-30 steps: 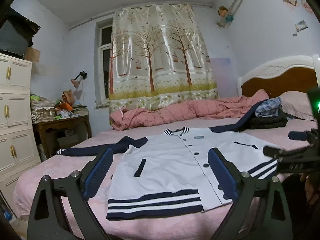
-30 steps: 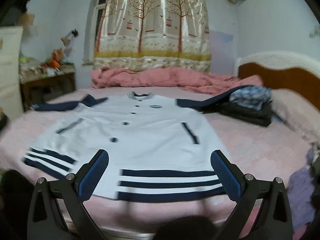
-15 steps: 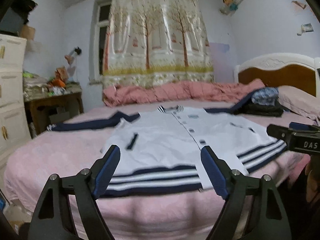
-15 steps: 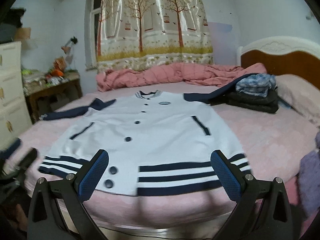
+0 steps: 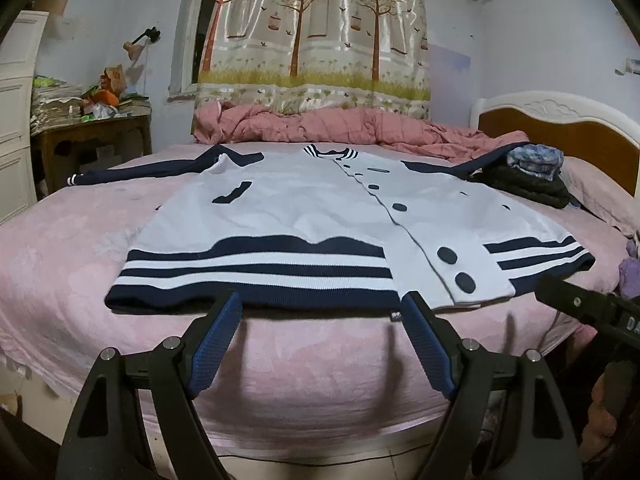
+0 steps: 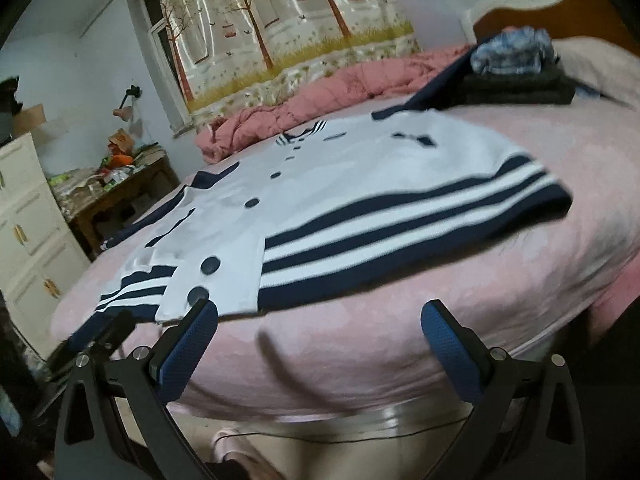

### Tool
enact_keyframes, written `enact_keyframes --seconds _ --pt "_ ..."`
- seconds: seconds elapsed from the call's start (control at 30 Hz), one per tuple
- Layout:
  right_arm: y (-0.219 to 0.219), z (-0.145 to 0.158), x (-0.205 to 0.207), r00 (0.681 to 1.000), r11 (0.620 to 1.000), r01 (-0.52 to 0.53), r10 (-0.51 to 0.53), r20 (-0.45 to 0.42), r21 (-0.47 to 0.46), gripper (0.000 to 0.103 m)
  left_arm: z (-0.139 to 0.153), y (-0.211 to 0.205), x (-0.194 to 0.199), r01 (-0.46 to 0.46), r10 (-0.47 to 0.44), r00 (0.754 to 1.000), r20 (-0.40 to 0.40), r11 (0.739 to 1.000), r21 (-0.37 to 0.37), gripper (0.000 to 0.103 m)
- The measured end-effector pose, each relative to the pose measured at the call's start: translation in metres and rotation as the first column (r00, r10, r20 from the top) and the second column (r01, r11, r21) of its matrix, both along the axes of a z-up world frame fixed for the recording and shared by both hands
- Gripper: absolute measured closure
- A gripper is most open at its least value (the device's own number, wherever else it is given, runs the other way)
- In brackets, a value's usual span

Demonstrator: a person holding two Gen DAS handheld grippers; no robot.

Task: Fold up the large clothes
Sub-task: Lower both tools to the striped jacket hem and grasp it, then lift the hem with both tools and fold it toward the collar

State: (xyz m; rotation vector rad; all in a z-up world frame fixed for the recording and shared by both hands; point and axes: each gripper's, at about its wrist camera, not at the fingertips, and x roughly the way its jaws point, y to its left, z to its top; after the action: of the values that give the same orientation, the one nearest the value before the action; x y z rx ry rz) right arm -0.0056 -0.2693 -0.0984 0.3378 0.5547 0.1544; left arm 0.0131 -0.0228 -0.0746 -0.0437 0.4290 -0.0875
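- A white varsity jacket (image 5: 304, 216) with navy sleeves and a navy-and-white striped hem lies flat, front up and buttoned, on the pink bed (image 5: 60, 248), its hem along the near edge of the bed and its collar toward the far side.
- One navy sleeve stretches toward the left edge of the bed; the other runs to a stack of folded dark clothes (image 5: 528, 176) near the headboard.
- The left claw (image 5: 322, 300) stands wide with nothing between its blue pads, which sit just short of the striped hem, left of the button placket.
- The right claw (image 6: 318, 312) is also spread wide and empty, at the near edge of the bed just below the hem; its left pad is near the lowest button.
- A rumpled pink quilt (image 5: 320, 124) lies along the far edge of the bed, below a tree-printed curtain (image 5: 320, 32).
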Motion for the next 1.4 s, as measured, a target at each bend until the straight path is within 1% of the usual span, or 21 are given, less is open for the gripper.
enact_keyframes --seconds 0.03,0.1,0.13,0.3,0.4,0.5,0.6,0.7,0.77,0.87,0.97,1.0,1.03,1.07,1.1,1.13,1.17,1.23,1.3,1.33,1.4 --pt "0.000 -0.003 0.000 1.000 1.000 -0.007 0.007 -0.002 0.005 0.002 -0.002 0.000 0.001 -0.001 0.001 1.000 -0.003 1.000 -0.007 0.022" --pt "0.001 -0.011 -0.002 1.000 1.000 -0.023 0.023 -0.016 0.012 0.010 -0.006 0.000 0.001 -0.015 0.015 1.000 -0.003 1.000 -0.022 0.022" --pt "0.000 -0.014 -0.002 0.999 0.999 -0.032 0.033 -0.025 0.022 0.012 -0.007 0.000 0.001 -0.015 0.015 1.000 0.001 1.000 -0.026 0.022" --pt "-0.006 -0.023 -0.004 0.998 0.994 -0.050 0.052 -0.021 0.101 0.012 -0.017 -0.005 0.003 0.022 -0.024 0.999 -0.029 0.999 -0.045 0.022" --pt "-0.009 -0.026 -0.001 0.998 0.989 -0.052 0.056 -0.029 0.138 0.013 -0.021 -0.007 0.003 -0.004 0.003 1.000 -0.028 0.999 -0.043 0.022" --pt "-0.008 -0.027 0.002 0.999 0.989 -0.033 0.038 -0.030 0.141 0.013 -0.025 -0.010 -0.001 -0.001 0.000 1.000 -0.025 0.999 -0.045 0.022" --pt "-0.002 -0.027 0.006 0.999 0.994 -0.025 0.028 -0.030 0.111 0.012 -0.027 -0.008 0.000 0.004 -0.006 1.000 -0.025 0.998 -0.065 0.022" --pt "-0.001 -0.023 0.004 1.000 0.993 -0.030 0.031 -0.004 0.115 0.012 -0.021 0.001 0.002 0.031 -0.033 0.999 -0.007 0.987 -0.155 0.022" --pt "-0.006 -0.019 0.002 0.999 0.986 -0.048 0.047 0.014 0.157 0.013 -0.016 0.009 0.004 0.070 -0.071 0.997 0.004 0.971 -0.230 0.030" --pt "-0.013 -0.012 0.001 0.996 0.976 -0.073 0.064 0.055 0.204 0.019 -0.017 0.011 0.016 0.053 -0.068 0.996 -0.049 0.964 -0.260 0.036" --pt "-0.013 -0.014 0.010 0.997 0.974 -0.081 0.077 0.030 0.212 0.019 -0.018 0.013 0.016 0.039 -0.063 0.996 -0.069 0.951 -0.306 0.037" --pt "-0.014 -0.014 0.012 0.997 0.973 -0.080 0.077 0.025 0.214 0.019 -0.016 0.016 0.015 0.032 -0.067 0.993 -0.093 0.939 -0.343 0.037" --pt "-0.014 -0.013 0.013 0.996 0.974 -0.083 0.079 0.027 0.212 0.019 -0.015 0.020 0.014 0.028 -0.081 0.990 -0.114 0.914 -0.405 0.038" --pt "-0.012 -0.011 0.014 0.996 0.974 -0.091 0.086 0.033 0.208 0.019 -0.016 0.023 0.013 0.033 -0.105 0.986 -0.126 0.879 -0.475 0.038" --pt "-0.011 -0.010 0.015 0.995 0.975 -0.103 0.099 0.032 0.198 0.019 -0.018 0.025 0.014 0.030 -0.121 0.983 -0.141 0.852 -0.523 0.038" --pt "-0.008 -0.010 0.020 0.994 0.978 -0.107 0.106 0.015 0.177 0.019 -0.020 0.026 0.017 0.009 -0.114 0.981 -0.160 0.840 -0.543 0.040" --pt "-0.004 -0.010 0.024 0.994 0.981 -0.111 0.113 0.001 0.157 0.018 -0.020 0.026 0.023 -0.003 -0.106 0.980 -0.167 0.835 -0.550 0.040" --pt "0.002 -0.004 0.033 0.991 0.985 -0.129 0.130 -0.001 0.110 0.018 -0.017 0.026 0.031 -0.006 -0.093 0.984 -0.152 0.835 -0.550 0.040" --pt "0.000 -0.003 0.039 0.992 0.982 -0.125 0.128 -0.013 0.140 0.018 -0.012 0.027 0.038 -0.004 -0.088 0.986 -0.139 0.831 -0.556 0.040" --pt "-0.003 -0.002 0.044 0.991 0.979 -0.128 0.132 -0.015 0.160 0.018 -0.013 0.029 0.042 -0.006 -0.088 0.987 -0.138 0.824 -0.567 0.040" --pt "-0.008 -0.004 0.050 0.992 0.972 -0.123 0.129 -0.016 0.198 0.018 -0.015 0.036 0.048 -0.011 -0.088 0.988 -0.130 0.786 -0.618 0.041"
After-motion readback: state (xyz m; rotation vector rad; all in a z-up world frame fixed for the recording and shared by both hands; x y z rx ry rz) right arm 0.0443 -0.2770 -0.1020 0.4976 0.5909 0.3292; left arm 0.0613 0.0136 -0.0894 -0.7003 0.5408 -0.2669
